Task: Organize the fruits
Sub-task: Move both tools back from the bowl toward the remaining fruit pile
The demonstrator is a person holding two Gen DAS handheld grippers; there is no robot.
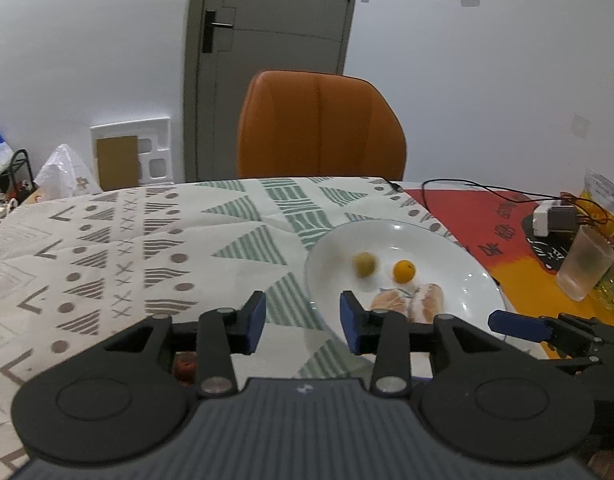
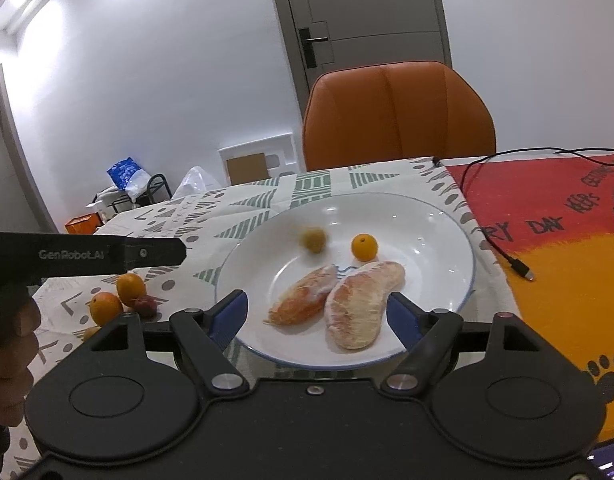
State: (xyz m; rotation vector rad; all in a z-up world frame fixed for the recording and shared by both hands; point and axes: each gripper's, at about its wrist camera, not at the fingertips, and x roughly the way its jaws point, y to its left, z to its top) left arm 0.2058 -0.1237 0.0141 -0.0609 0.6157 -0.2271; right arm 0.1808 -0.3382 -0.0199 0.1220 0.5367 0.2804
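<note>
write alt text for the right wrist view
A white plate on a patterned tablecloth holds two peeled pomelo segments, a small orange fruit and a blurred green one. The open right gripper frames it.

Plate [image 2: 447, 240] on bench [image 2: 267, 200], chair [image 2: 399, 116] behind. In plate: two segments [image 2: 339, 300] near front, kumquat [image 2: 364, 247] and blurred fruit [image 2: 313, 240] behind them. Left of plate, on bench: two kumquats [image 2: 119, 296], touching.

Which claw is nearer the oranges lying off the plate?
Left. The oranges lie on the cloth just below the left claw, partly hidden by it in its own view. The right claw sits over the plate, off to their right.
</note>
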